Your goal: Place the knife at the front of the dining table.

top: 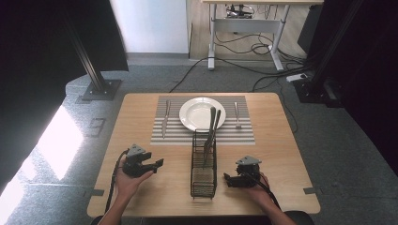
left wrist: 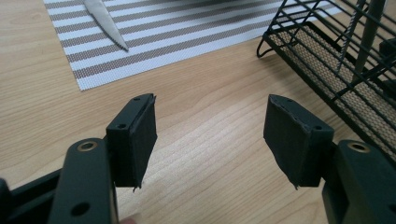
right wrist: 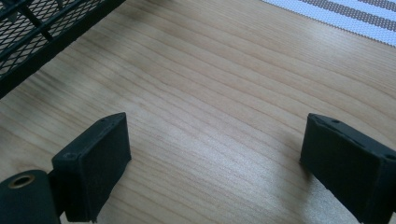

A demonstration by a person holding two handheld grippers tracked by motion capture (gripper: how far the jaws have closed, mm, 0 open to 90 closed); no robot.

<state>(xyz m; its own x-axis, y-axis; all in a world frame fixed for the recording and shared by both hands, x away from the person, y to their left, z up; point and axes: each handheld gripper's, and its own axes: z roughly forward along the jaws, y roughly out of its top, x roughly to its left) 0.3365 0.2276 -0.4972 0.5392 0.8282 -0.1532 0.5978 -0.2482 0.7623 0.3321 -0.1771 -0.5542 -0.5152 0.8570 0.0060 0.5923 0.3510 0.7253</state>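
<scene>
Standing between left gripper (top: 158, 163) and right gripper (top: 226, 178), both spread and empty, the wire caddy (top: 203, 176) holds two utensils (top: 211, 126); placemat (top: 234, 136), plate (top: 197, 117), knife (top: 165, 119) lie beyond.

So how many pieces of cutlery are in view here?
4: a knife left of the plate, a fork right of it, and two utensils upright in the caddy. Others may be hidden inside.
</scene>
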